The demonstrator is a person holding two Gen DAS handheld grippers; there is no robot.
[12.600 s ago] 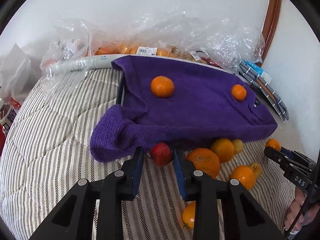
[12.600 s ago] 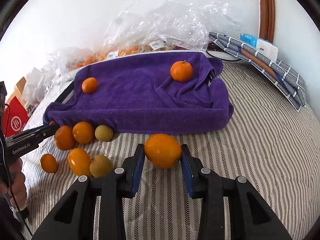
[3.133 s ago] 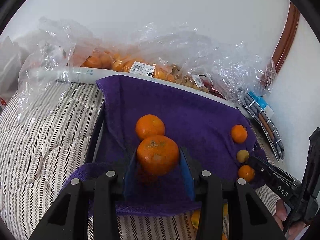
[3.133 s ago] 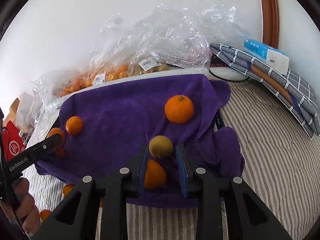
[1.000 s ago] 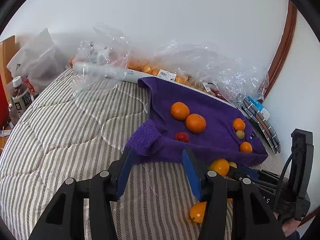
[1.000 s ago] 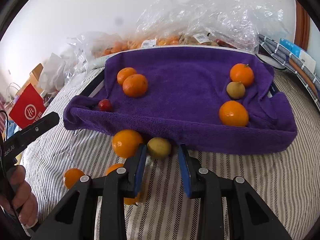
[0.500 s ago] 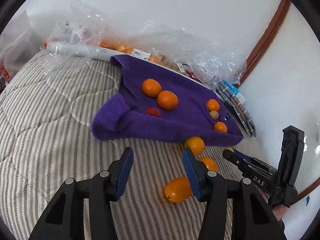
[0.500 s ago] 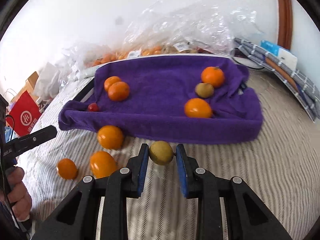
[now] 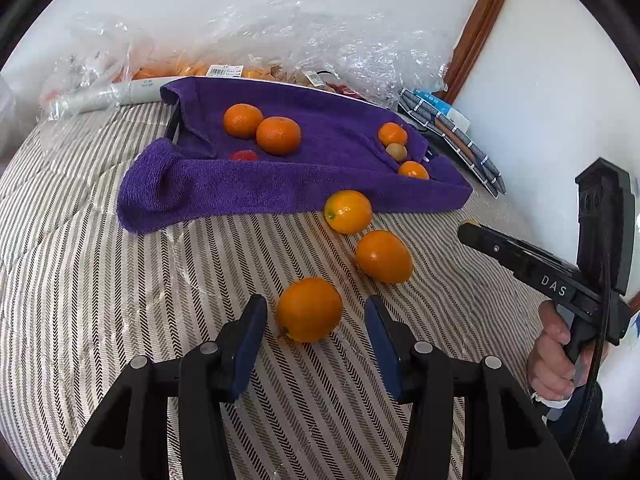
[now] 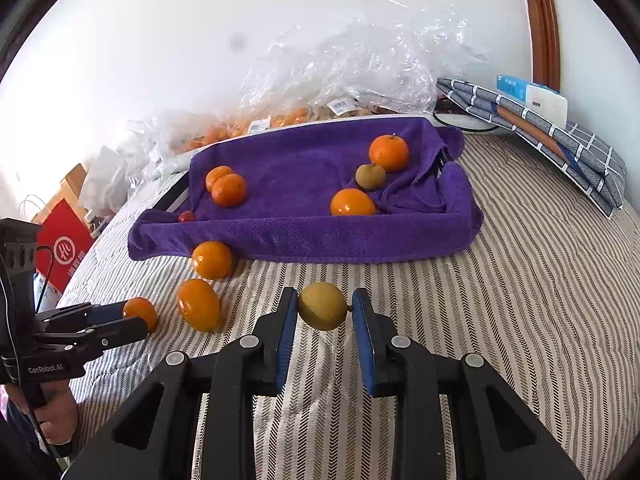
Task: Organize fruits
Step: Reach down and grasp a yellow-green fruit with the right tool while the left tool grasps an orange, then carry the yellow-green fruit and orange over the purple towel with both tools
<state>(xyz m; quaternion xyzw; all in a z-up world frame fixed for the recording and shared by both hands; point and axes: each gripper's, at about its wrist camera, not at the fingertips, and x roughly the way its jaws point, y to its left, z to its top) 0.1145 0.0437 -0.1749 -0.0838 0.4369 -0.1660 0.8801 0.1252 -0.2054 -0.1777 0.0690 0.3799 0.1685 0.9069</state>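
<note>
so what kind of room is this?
Likely a bedroom: the fruit lies on a striped quilted bed cover, with a purple towel over a tray, folded plaid bedding by the wall and a wooden frame.

Right claw (image 10: 325,311) clamped shut; left claw (image 9: 316,322) closing, both angled downward.

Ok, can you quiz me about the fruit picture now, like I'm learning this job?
1. True or false: the right gripper is shut on a yellow-green fruit.
2. How many fruits lie on the purple towel?
3. What sits inside the open left gripper? A) an orange B) a red fruit C) nothing
Key: 1 true; 2 six; 3 A, the orange.
</note>
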